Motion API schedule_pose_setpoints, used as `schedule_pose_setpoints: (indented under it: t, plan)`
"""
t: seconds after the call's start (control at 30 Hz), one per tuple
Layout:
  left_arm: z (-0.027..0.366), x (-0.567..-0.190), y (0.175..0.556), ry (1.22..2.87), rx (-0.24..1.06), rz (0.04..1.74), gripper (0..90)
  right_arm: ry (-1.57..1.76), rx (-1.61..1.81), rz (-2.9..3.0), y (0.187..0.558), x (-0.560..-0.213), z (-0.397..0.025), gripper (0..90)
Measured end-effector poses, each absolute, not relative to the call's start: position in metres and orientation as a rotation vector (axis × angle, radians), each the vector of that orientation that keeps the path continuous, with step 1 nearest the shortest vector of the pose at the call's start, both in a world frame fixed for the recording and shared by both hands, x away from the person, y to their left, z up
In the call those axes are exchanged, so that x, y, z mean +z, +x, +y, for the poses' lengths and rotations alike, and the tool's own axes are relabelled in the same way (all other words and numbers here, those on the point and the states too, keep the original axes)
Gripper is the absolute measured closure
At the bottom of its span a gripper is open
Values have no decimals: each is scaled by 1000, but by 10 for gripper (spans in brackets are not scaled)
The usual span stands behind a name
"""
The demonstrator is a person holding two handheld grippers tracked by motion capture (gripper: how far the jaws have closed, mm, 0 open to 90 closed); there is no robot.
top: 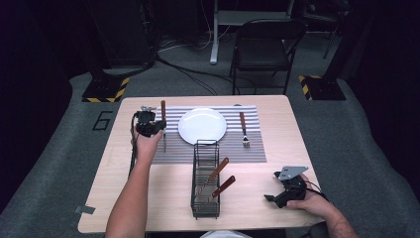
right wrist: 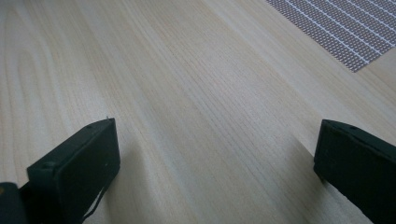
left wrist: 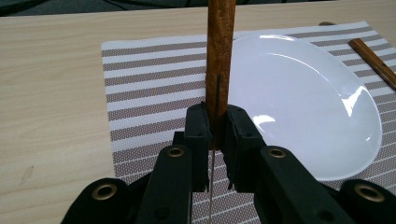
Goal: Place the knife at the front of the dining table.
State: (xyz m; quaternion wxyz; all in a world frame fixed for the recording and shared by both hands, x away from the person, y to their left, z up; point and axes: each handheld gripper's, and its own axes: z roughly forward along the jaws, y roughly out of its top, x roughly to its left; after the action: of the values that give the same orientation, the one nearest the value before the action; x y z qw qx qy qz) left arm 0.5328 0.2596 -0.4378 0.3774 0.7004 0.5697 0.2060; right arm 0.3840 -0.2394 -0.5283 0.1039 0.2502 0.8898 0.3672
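A wooden-handled knife [top: 163, 111] lies lengthwise along the left side of the striped placemat [top: 250, 148], beside the white plate [top: 202, 125]. My left gripper [top: 157, 127] is shut on it near where the handle meets the blade. In the left gripper view the brown handle [left wrist: 220, 46] rises from between the closed jaws of the left gripper [left wrist: 217, 128], with the thin blade edge running back toward the camera and the plate [left wrist: 303, 102] to its right. My right gripper [top: 272, 187] rests low over the bare table at the front right, the right gripper [right wrist: 215, 154] open and holding nothing.
A wooden-handled fork [top: 243, 128] lies right of the plate on the placemat. A black wire rack [top: 205, 198] stands at the table's front centre with two wooden-handled utensils [top: 219, 171] leaning in it. A folding chair [top: 265, 47] stands beyond the table.
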Motion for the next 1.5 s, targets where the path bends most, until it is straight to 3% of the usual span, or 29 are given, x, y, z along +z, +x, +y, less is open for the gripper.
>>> schedule_pose_setpoints:
  t: [0.93,1.5]
  plan:
    - [267,-482,577,1712,375,1588,803,733,1083,2625,384,-528,-239,0]
    - [270,-497,585,1658,330,1654,803,731,1083,2625,384,-528,-239,0]
